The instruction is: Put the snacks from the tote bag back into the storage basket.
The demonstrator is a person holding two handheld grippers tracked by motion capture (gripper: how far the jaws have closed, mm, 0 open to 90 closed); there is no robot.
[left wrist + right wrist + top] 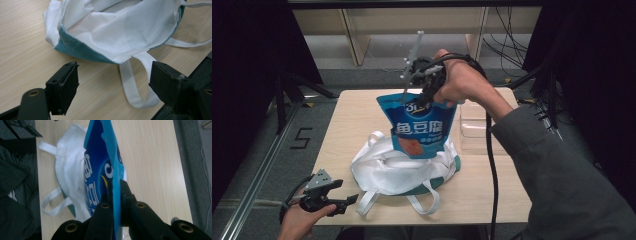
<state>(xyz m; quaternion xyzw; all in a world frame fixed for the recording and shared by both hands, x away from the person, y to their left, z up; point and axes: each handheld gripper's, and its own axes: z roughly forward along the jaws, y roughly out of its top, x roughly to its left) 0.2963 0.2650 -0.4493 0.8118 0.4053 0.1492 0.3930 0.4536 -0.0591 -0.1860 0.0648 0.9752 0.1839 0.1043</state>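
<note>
A white tote (pixel 399 170) lies crumpled at the centre of the table (pixel 497 190). Just above it hangs a blue pouch (pixel 419 127), its top edge pinched in the right gripper (pixel 426 95). At lower left, the left gripper (pixel 343 201) rests with jaws apart, empty, beside a tote strap.

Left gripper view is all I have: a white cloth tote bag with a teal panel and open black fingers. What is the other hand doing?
Observer: The right gripper is shut on the top edge of a blue plastic snack pouch, seen edge-on in its own view.
Operator: Where is the pouch relative to the bag?
Observer: In the high view it hangs upright with its bottom at the mouth of the white cloth tote bag.
Operator: Anything else on the table?
Observer: A clear plastic box stands on the wooden table, to the right of the bag.
</note>
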